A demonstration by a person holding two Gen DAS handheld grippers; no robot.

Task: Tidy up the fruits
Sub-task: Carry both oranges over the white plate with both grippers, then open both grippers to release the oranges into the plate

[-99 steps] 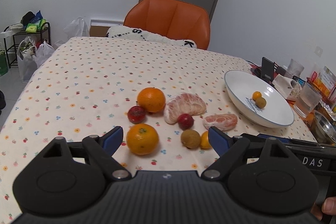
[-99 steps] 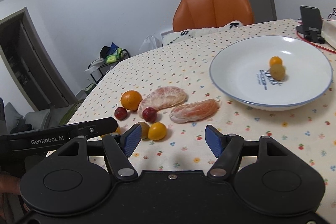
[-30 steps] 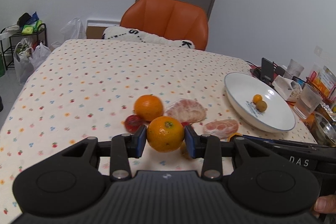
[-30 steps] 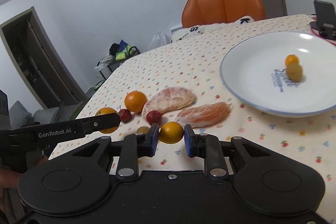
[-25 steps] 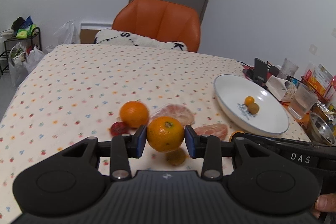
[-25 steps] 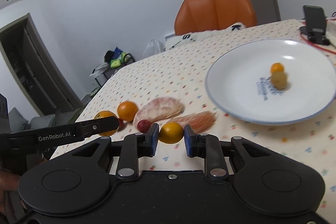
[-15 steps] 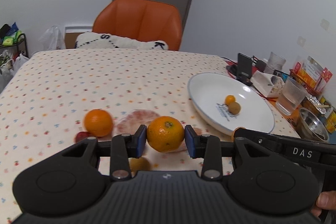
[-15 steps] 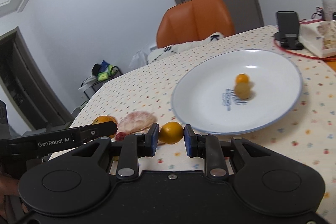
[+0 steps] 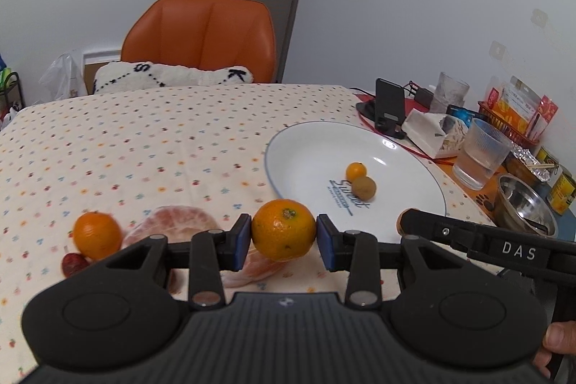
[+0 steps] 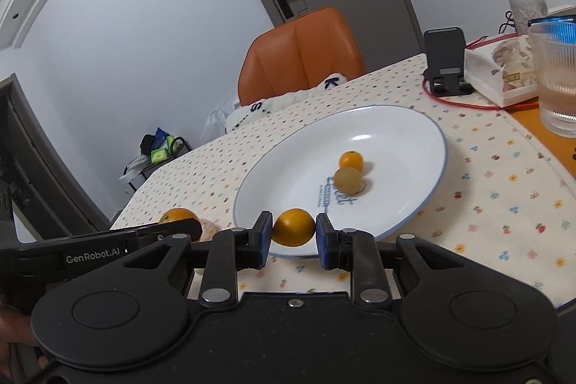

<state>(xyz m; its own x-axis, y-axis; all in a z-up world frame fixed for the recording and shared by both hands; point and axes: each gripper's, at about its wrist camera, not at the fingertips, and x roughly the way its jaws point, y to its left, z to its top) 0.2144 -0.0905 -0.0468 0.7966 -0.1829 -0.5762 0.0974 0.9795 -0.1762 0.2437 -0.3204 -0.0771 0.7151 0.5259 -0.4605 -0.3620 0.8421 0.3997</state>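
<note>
While pinched between the blue fingers of the left gripper, the orange sits at lower centre of frame, above the counter. Right gripper fingers pinch a small yellow-orange fruit over the near rim of the white plate. Two small fruits lie touching at plate centre.

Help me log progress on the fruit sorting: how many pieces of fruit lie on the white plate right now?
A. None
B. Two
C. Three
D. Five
B. Only a small orange fruit and a brownish round fruit rest on the white plate; the orange in the left gripper and the small yellow-orange fruit in the right gripper are held clear of it.
</note>
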